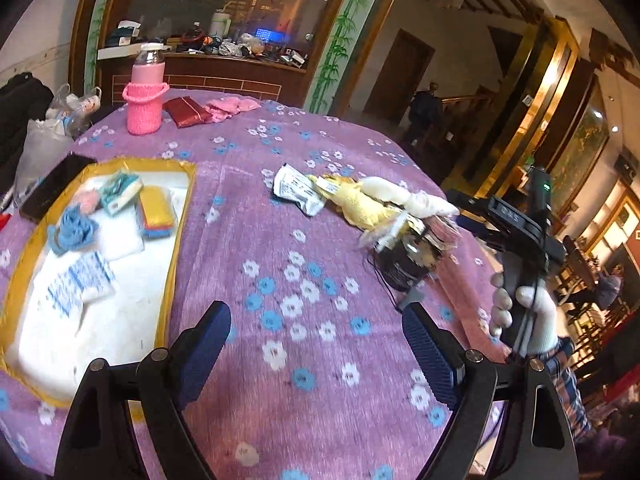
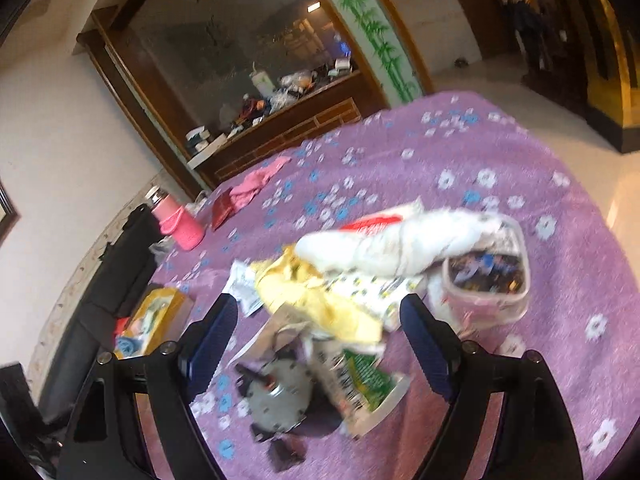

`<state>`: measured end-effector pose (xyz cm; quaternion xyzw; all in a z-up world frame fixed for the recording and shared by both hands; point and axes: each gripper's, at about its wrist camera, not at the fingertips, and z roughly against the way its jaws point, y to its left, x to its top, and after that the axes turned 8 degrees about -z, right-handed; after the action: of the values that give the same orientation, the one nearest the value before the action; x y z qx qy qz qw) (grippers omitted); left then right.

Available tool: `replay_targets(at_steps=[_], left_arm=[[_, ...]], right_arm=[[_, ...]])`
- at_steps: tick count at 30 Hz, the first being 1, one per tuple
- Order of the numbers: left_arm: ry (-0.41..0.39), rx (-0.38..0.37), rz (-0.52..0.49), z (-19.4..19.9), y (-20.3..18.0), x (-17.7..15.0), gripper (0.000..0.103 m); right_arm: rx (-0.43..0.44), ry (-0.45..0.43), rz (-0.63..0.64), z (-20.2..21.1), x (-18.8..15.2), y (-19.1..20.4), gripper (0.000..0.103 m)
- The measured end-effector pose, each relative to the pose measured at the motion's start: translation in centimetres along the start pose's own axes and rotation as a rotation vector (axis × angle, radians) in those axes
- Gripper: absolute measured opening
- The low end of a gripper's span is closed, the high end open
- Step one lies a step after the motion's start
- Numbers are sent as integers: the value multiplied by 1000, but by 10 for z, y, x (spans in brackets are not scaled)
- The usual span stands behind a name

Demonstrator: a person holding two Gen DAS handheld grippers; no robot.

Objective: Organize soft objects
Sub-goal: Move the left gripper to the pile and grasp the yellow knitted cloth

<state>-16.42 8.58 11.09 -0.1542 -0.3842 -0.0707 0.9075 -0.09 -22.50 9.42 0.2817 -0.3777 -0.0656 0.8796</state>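
The left gripper (image 1: 316, 340) hangs with its ribbed blue pads wide apart and nothing between them, over the purple flowered tablecloth (image 1: 280, 420). The right gripper (image 2: 318, 340) is likewise spread and empty, just short of the pile. Nearest in that pile sits a round grey metal object (image 2: 276, 400), beside a crinkled green-and-white packet (image 2: 360, 384) whose print is too blurred to read. Behind them lies a soft yellow cloth (image 2: 316, 300), crumpled. Beyond it a white fluffy roll (image 2: 400, 246) has its long axis running across the right wrist view, one end resting on a clear pouch (image 2: 486, 280). Left of the pile, a yellow-rimmed tray (image 1: 176, 240) holds sponges and cloths. Farthest, a pink knitted bottle (image 1: 145, 96) stands upright.
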Motion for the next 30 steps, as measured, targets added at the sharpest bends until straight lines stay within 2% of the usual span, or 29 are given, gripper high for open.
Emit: replay_targets(at_steps=[2,9,15,21,25,30], left_arm=[[14,11,-7,-12,-2,13,90],[104,-66,0,-79,-11,53,90],[176,-172,132,-155,-13,91,90],[210,-174,210,-208,-11,106,90],[223,-188,244,-229,-9,107,90],[221,-194,219,-245,-18,112,88]], right_arm=[[-3,-36,2,3,0,-5,82],[-52,-96,-24,10,7,-27,82],[-32,-73,-83,7,8,-40,82],[-25,-53,-100,4,8,-43,82],[-24,-50,-103,4,9,-43,82],[-38,-57,-114,5,10,-46,82]])
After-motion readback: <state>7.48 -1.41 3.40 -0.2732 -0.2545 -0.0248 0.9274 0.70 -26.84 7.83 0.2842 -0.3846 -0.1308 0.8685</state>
